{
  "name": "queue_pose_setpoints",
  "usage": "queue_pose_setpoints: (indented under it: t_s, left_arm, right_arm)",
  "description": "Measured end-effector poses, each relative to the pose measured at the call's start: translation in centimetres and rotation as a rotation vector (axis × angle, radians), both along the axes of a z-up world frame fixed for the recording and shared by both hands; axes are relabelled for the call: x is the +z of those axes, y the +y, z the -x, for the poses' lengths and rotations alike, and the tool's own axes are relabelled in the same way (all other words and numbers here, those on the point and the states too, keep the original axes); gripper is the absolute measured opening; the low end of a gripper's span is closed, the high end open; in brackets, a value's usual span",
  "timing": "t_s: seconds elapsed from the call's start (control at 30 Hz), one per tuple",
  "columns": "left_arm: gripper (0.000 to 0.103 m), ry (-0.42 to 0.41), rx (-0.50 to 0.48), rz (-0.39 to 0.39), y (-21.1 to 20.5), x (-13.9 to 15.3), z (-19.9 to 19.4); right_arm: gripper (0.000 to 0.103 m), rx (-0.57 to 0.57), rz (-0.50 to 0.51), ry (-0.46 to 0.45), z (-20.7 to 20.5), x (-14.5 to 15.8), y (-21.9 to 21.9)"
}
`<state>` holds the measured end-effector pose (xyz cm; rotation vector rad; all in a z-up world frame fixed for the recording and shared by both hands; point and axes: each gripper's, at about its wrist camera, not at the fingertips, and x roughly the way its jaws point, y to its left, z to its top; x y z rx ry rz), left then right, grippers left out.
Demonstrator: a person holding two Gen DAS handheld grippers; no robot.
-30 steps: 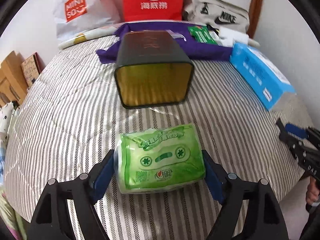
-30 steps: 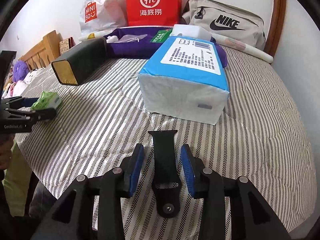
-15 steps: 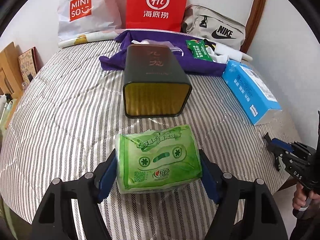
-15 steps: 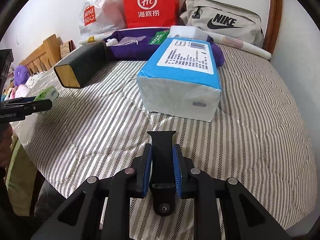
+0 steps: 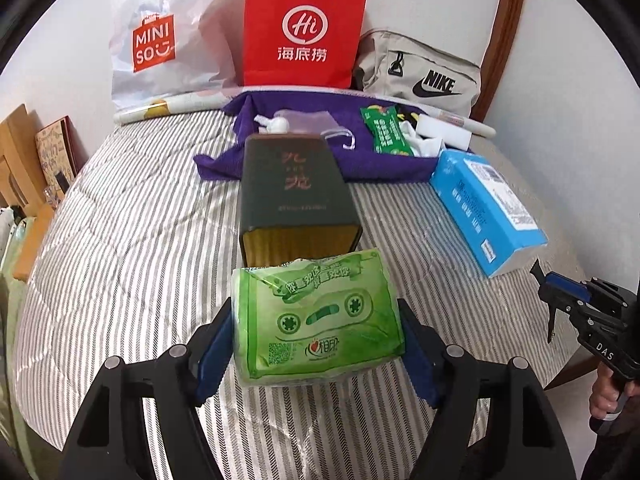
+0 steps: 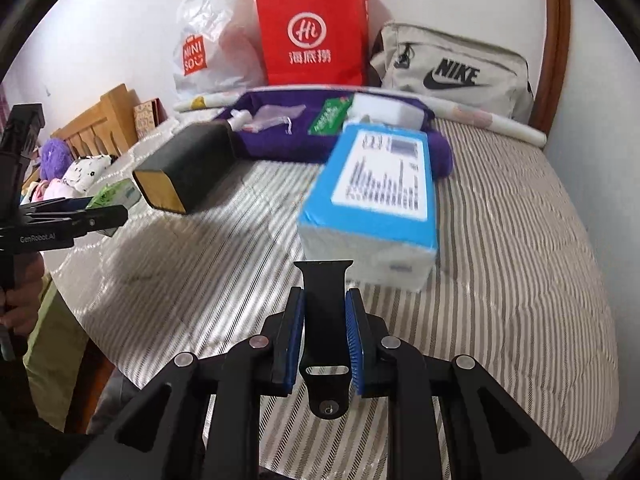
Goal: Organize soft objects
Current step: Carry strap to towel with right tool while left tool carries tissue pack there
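My left gripper (image 5: 314, 312) is shut on a green tissue pack (image 5: 316, 320), its blue pads pressing both sides, and holds it above the striped bed (image 5: 140, 240). Just behind the pack a dark box (image 5: 296, 200) lies on its side, its gold-lined mouth facing me. My right gripper (image 6: 326, 294) is shut on a black watch strap (image 6: 326, 312) that sticks out forward between the pads, lifted off the cover. A blue-and-white tissue pack (image 6: 380, 188) lies right behind the strap. In the right wrist view the left gripper (image 6: 100, 208) with the green pack (image 6: 116, 194) shows at the far left.
A purple cloth (image 5: 384, 164) with small packets lies at the back of the bed. Behind it stand a red paper bag (image 5: 304, 28), a white Miniso bag (image 5: 160, 40) and a grey Nike bag (image 5: 424, 72). Plush toys (image 6: 56, 156) and a wooden frame (image 6: 104, 120) sit at the left.
The right jaws closed onto the black strap and lifted it off the bed. The left jaws squeezed in on the green pack and raised it. Both views now sit higher.
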<state>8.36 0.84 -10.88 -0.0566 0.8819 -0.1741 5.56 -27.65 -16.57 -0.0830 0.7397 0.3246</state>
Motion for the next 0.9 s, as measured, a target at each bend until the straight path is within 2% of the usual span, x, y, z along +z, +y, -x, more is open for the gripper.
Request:
queue_pose_setpoints:
  t_s: [0.37,0.9]
  left_arm:
    - [0.072,-0.037,0.014,0.001,0.5,3.1,-2.1]
    - [0.073,-0.052,0.014,0.033,0.7,5.9,-7.6]
  right_arm:
    - [0.021,0.049,-0.016,-0.056,-2.4,3.9,0.8]
    - [0.021,0.067,-0.054,-0.077,-7.9,7.3,1.6]
